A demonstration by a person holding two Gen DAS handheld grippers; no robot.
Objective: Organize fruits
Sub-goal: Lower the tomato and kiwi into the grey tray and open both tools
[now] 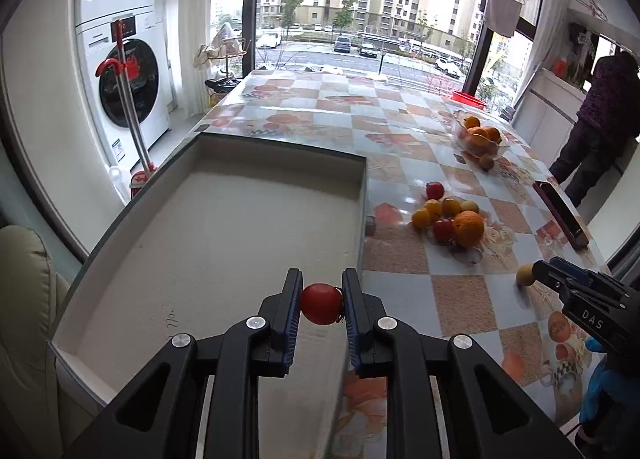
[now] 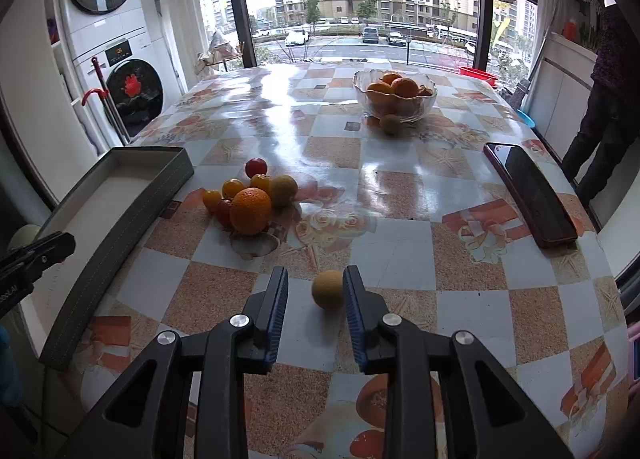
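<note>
Red tomato sits clenched in the left gripper above the tray, seemingly for depositing; the right gripper, jaws apart, straddles a tan fruit for pickup.

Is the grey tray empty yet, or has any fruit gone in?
Empty as far as visible: the grey tray shows only bare floor. The red tomato is gripped in the left tool above it, not yet dropped.
</note>
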